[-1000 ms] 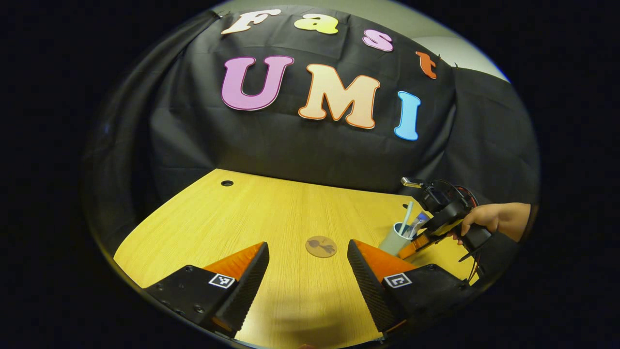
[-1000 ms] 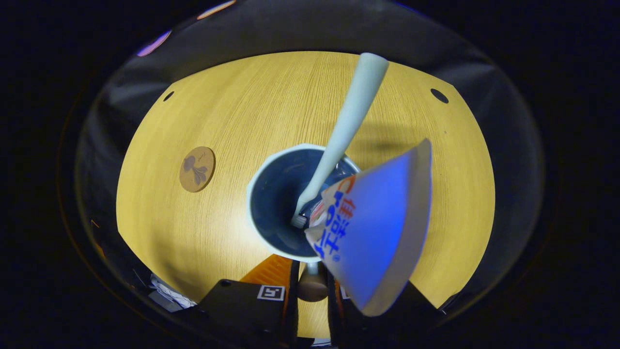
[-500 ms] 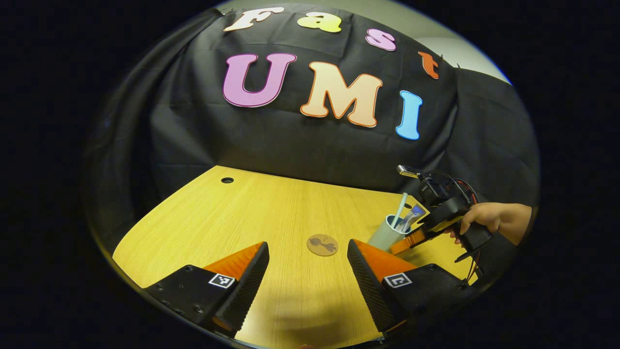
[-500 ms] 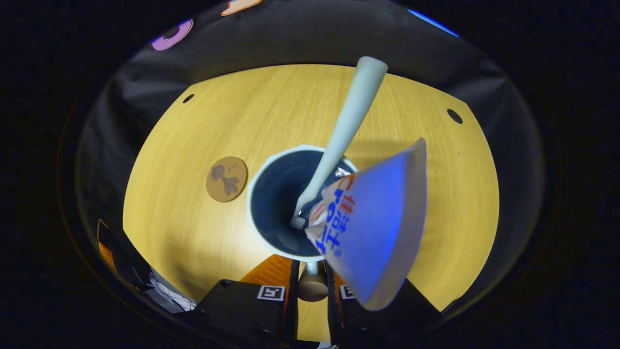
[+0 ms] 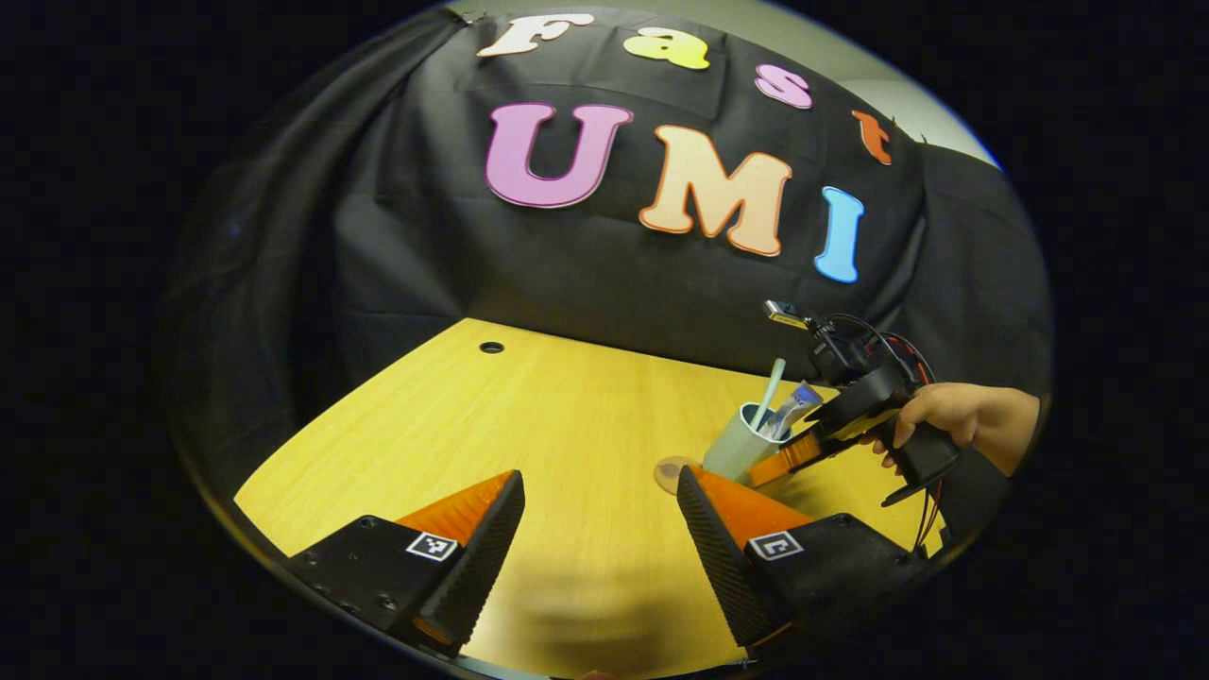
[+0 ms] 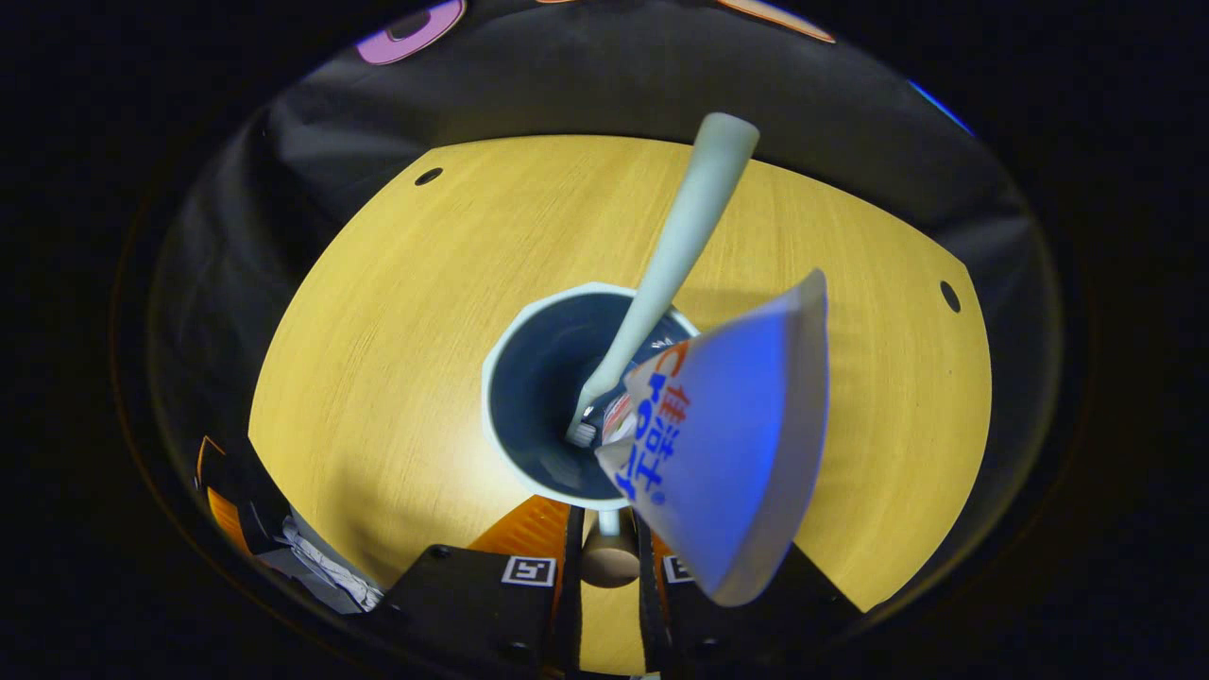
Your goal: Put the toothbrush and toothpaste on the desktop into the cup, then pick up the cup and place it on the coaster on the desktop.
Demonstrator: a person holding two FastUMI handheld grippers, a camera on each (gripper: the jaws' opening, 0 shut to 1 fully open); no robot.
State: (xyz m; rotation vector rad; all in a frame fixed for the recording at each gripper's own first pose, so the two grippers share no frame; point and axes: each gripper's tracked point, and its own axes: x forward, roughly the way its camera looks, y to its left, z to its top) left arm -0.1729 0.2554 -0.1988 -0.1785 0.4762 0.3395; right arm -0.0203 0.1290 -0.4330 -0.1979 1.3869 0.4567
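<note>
Lifted toward coaster; pale cup, toothbrush and toothpaste inside, rim pinched in right tongs. Left tongs wide.

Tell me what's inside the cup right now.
The cup holds a toothbrush, head down, and a toothpaste tube leaning beside it. The tube covers part of the rim and the cup's bottom there.
</note>
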